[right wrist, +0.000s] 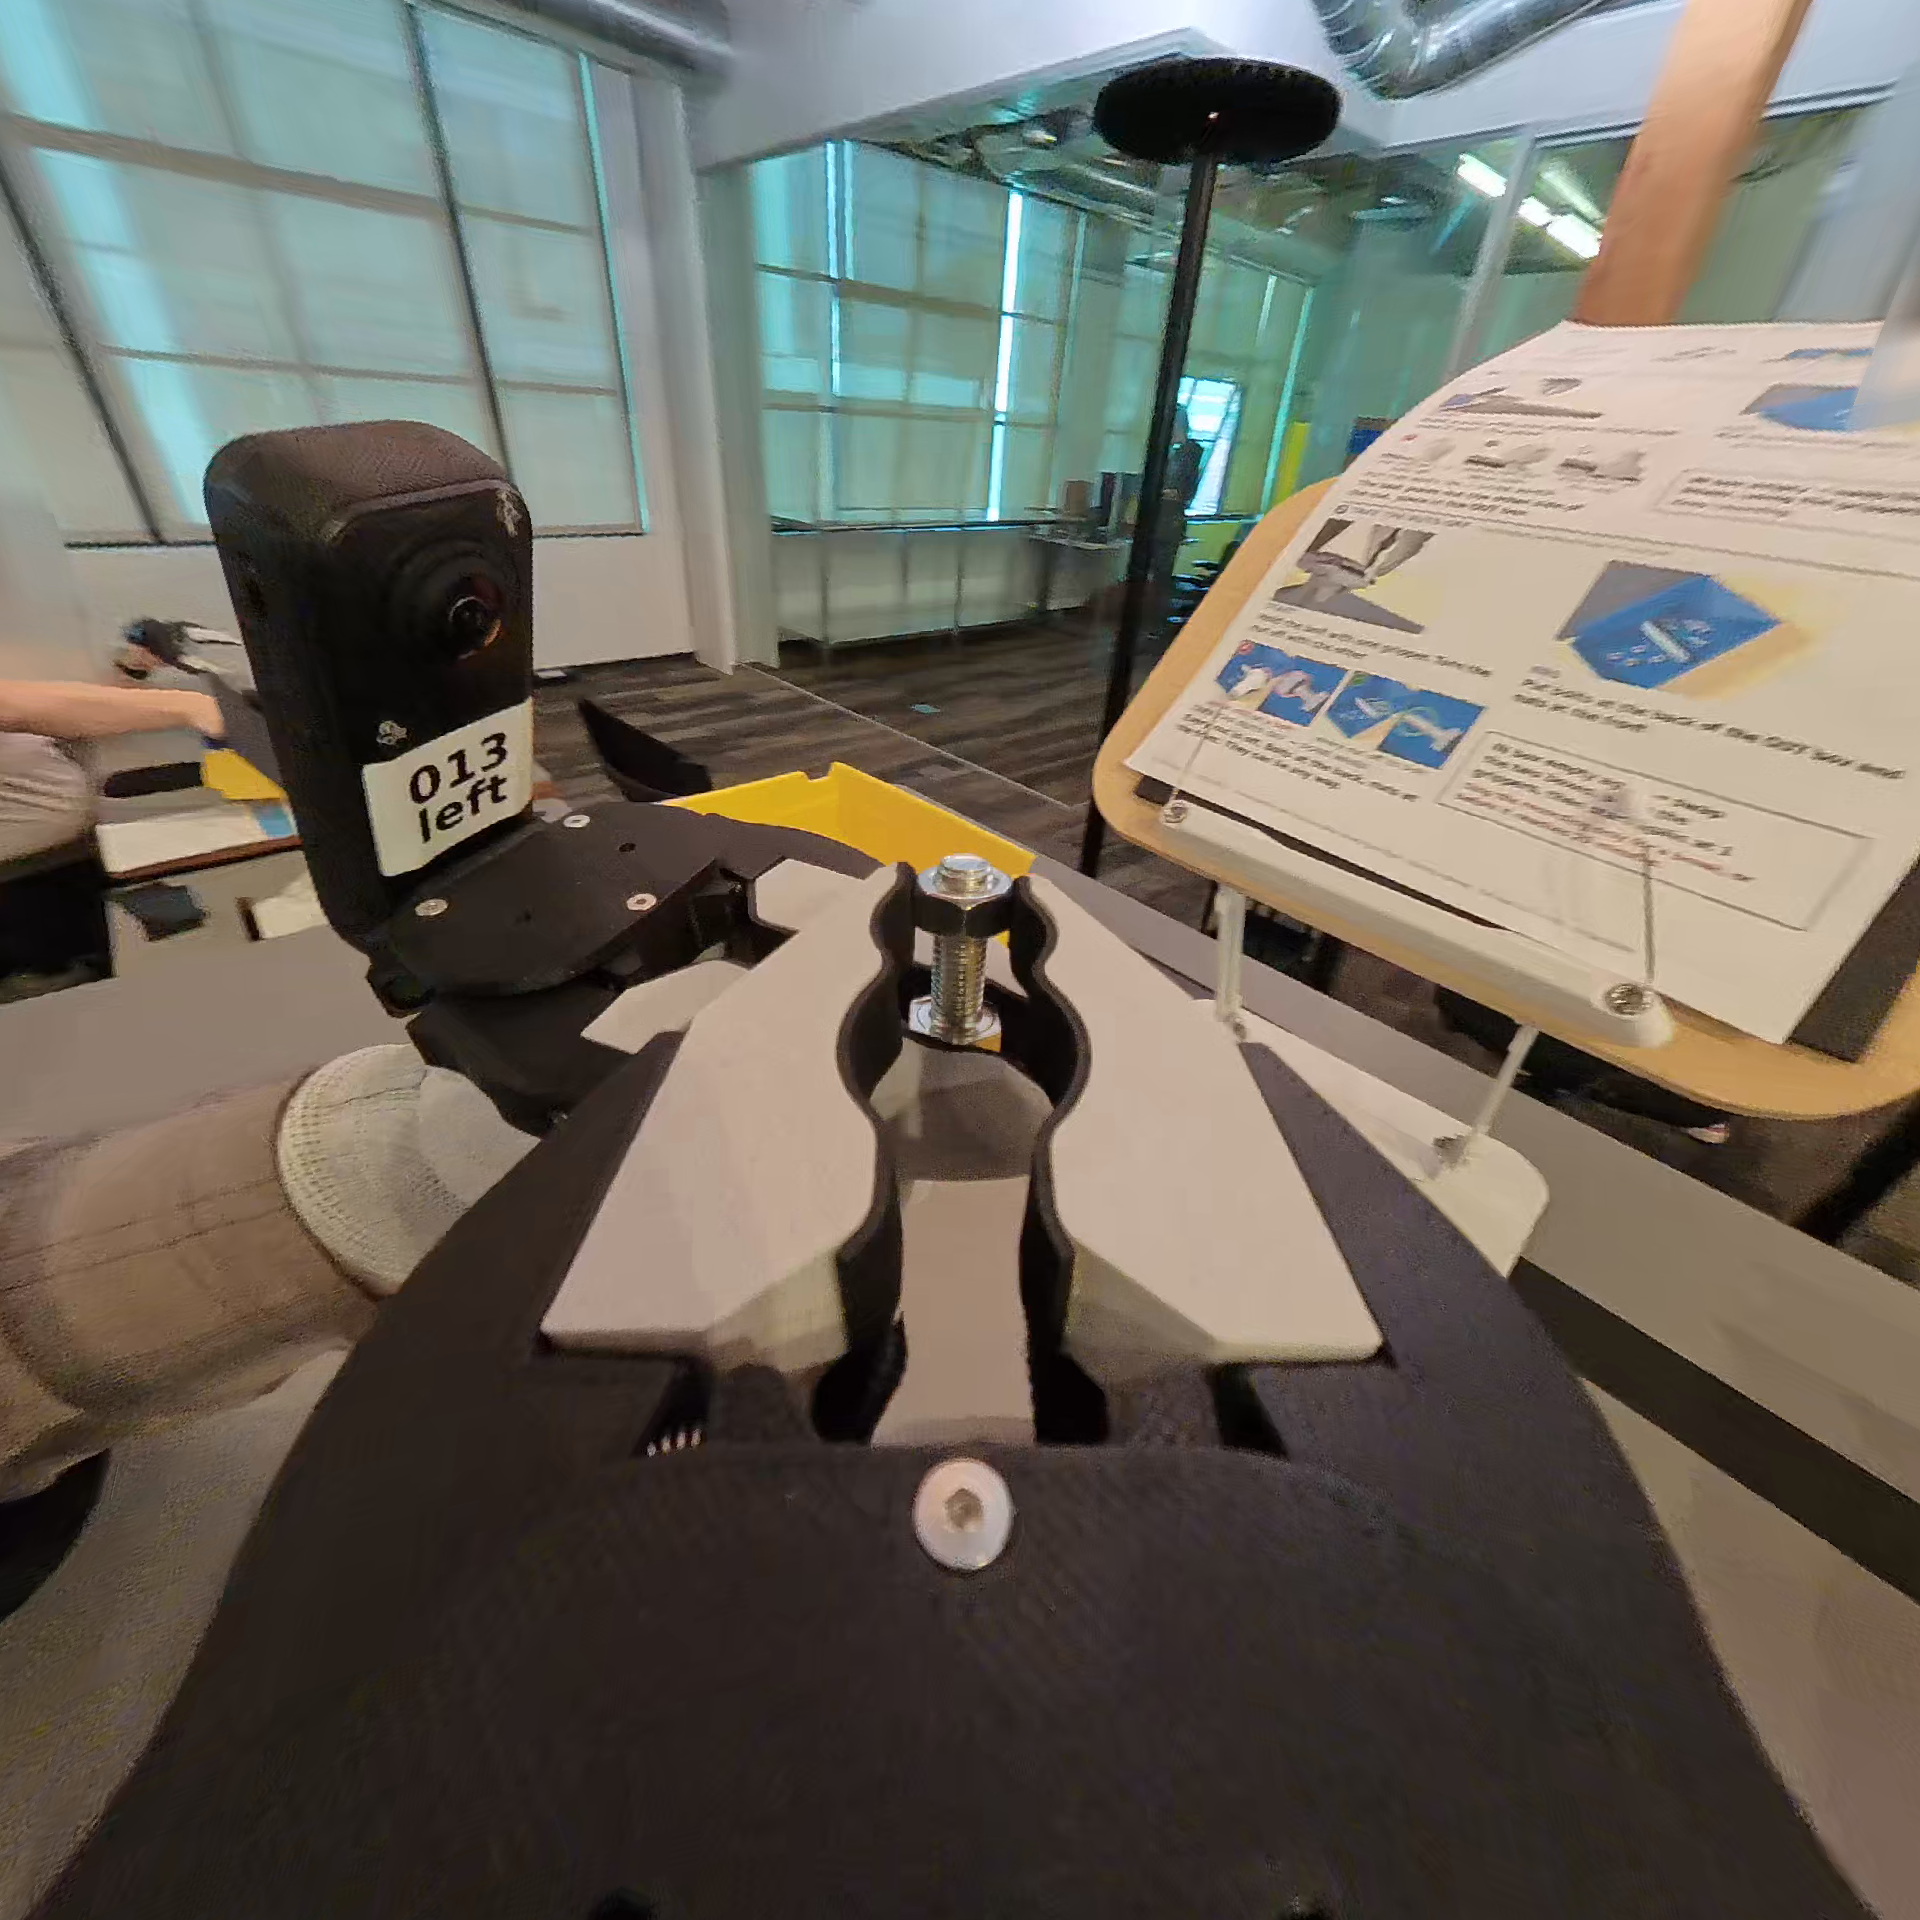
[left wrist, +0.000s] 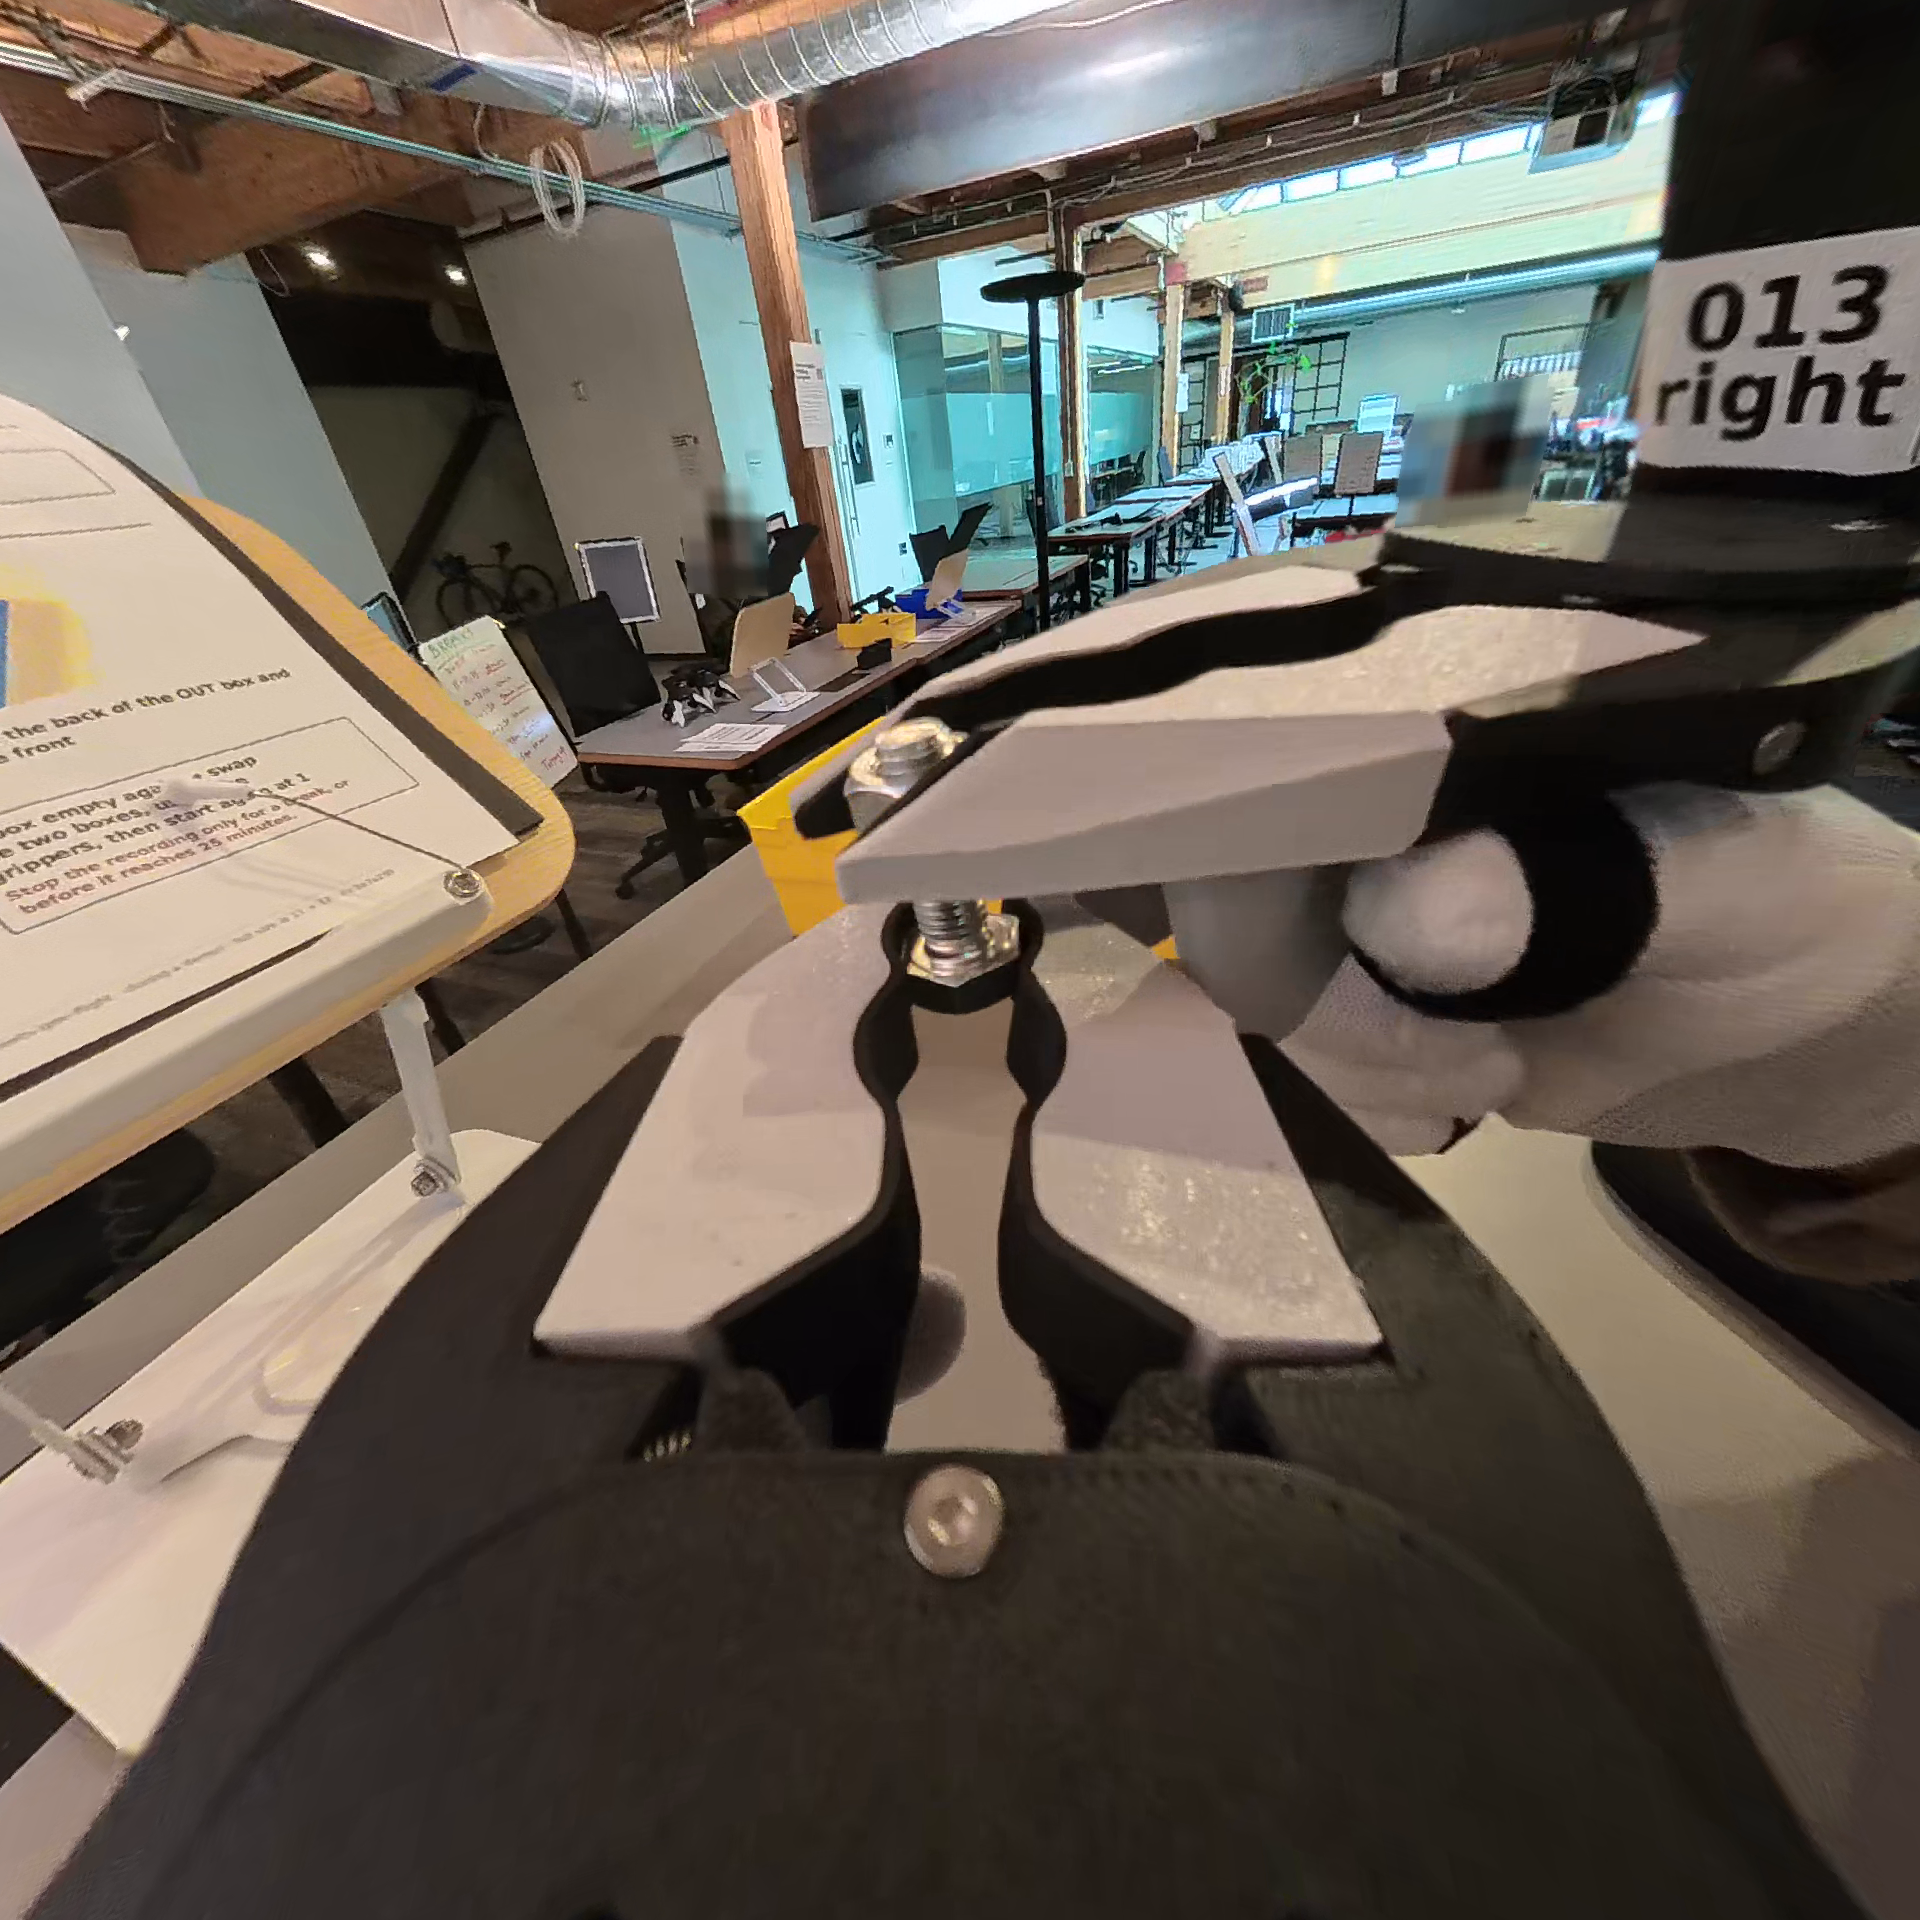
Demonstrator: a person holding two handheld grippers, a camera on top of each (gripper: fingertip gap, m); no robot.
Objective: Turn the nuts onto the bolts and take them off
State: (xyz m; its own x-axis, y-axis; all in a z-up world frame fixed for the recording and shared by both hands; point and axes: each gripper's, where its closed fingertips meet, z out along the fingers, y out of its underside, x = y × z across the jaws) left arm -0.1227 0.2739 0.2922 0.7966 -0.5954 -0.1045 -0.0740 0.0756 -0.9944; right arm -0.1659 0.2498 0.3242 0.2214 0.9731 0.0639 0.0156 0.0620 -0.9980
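- The bolt stood upright in the air between the two tools, above the grey table, its threaded shank bare in the middle
- The left gripper was closed narrow on the bolt's hex head at the bottom, and the right gripper was closed on the nut near the top end of the thread
- The nut sat only just below the bolt's tip, so by my judgement it was either newly started or nearly off; the pictures alone did not settle which
- To do the turn well, the right tool should have stayed square to the shank, so the thread would not cross, while the left held the head dead still
- The grip on the nut's flats looked shallow, out at the fingertips; a slip there seemed the main risk, and the nut could drop to the table
- The gloved hand on the right tool lay close beside the left tool's fingers, so a wide wrist turn might have knocked them
- A yellow bin stood just behind the bolt, and a tilted wooden board with an instruction sheet rose to one side on a thin stand, near enough to catch a swinging tool
- Other desks and a floor lamp stood well apart
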